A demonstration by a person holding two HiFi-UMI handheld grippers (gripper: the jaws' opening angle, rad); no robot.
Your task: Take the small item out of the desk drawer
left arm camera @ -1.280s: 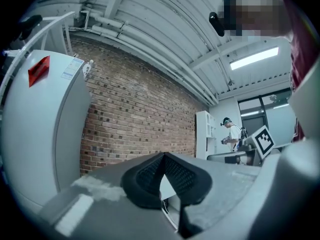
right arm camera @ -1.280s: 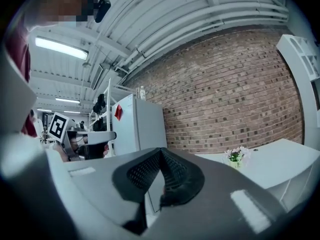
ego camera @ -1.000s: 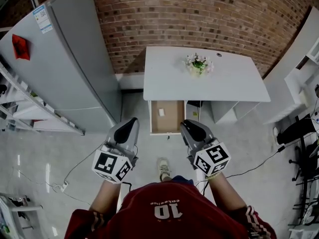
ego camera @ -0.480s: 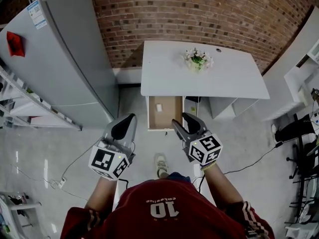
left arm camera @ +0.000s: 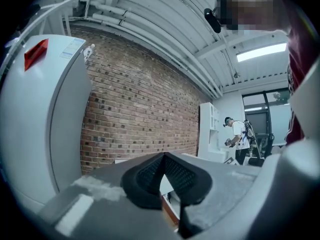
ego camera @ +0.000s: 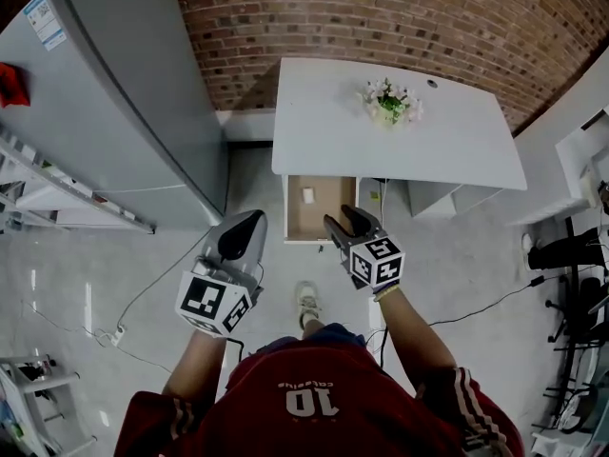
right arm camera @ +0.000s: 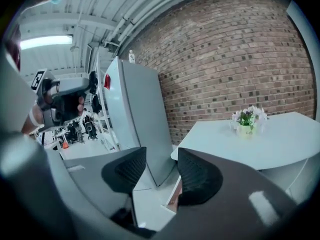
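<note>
Brown drawer (ego camera: 333,209), small item (ego camera: 307,194) toward left edge

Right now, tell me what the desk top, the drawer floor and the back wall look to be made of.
Desk top: smooth white board, probably laminate or painted wood; even matte sheen, no grain. Drawer floor: likely raw wood or fibreboard; flat brown, unpainted look. Back wall: brick, rough and matte; red-brown courses with pale mortar lines.

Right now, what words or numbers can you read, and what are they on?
"10": on the red shirt, seen upside down.
Small print above that number: too blurred to read.
Label on the fridge: too small to read.
</note>
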